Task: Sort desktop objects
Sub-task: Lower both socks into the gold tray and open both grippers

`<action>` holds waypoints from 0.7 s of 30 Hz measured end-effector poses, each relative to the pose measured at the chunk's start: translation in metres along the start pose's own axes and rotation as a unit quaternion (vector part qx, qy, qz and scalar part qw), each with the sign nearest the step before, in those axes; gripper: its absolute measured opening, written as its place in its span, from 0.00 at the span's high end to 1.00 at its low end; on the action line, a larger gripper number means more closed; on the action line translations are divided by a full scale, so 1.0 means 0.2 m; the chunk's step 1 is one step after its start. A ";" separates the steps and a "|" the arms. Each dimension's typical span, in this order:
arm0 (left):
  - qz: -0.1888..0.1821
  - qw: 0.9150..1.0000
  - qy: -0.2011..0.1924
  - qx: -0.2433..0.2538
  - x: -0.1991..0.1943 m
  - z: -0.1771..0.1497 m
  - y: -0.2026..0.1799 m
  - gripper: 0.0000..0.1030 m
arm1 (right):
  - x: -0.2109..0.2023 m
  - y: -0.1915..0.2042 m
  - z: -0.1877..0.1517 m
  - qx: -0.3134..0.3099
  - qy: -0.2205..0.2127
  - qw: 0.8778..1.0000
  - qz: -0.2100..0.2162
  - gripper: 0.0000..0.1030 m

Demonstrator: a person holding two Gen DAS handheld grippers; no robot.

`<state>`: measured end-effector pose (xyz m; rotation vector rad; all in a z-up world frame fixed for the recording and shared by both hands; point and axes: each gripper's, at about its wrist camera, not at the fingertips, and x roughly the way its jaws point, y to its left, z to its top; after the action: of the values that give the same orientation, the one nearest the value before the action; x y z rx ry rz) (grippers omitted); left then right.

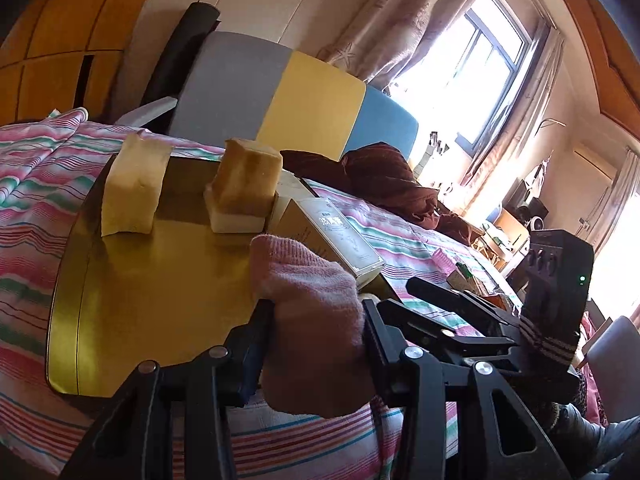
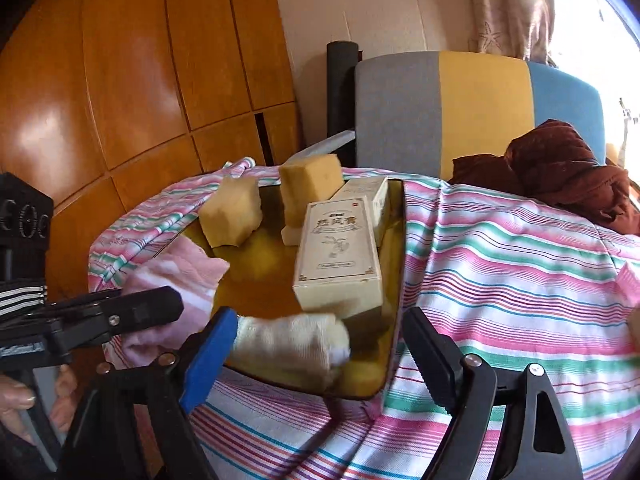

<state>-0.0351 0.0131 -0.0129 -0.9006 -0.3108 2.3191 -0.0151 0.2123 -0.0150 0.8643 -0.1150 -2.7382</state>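
Observation:
A gold tray (image 1: 160, 280) lies on the striped cloth. It holds two yellow sponge blocks (image 1: 132, 188) (image 1: 248, 184) and a cream box (image 1: 340, 236). My left gripper (image 1: 316, 308) is shut on a pink sock (image 1: 304, 276) over the tray's near edge. In the right wrist view the same tray (image 2: 394, 280), the cream box (image 2: 336, 248) and the left gripper (image 2: 172, 308) with the pink sock (image 2: 180, 272) appear. My right gripper (image 2: 320, 316) stands wide open over the tray's near corner. A blurred white sock (image 2: 292, 344) lies against its blue left pad (image 2: 212, 356), clear of the right finger.
A pink, green and white striped cloth (image 2: 500, 264) covers the surface. A chair with a grey, yellow and blue back (image 2: 480, 112) stands behind it, and a brown garment (image 2: 560, 168) lies at the right. A wooden wardrobe (image 2: 140, 80) is at the left. A hand (image 2: 16, 400) holds the left gripper's handle.

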 end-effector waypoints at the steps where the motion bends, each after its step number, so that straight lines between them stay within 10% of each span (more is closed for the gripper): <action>1: 0.004 1.000 0.006 0.001 0.02 0.00 0.00 0.57 | -0.02 -0.02 -0.01 0.004 -0.003 1.000 -0.001 0.17; 11: 0.043 0.998 0.039 -0.012 0.21 0.07 0.04 0.57 | -0.15 -0.22 -0.08 0.050 -0.009 0.998 -0.036 0.17; 21: -0.002 0.994 0.103 -0.036 0.39 0.04 0.00 0.46 | -0.16 -0.33 -0.14 0.073 -0.008 0.996 -0.053 0.17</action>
<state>-0.0857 0.0610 -0.0475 -1.1642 -0.3086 2.2002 0.0107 0.2851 -0.0301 0.9125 -0.2837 -2.8649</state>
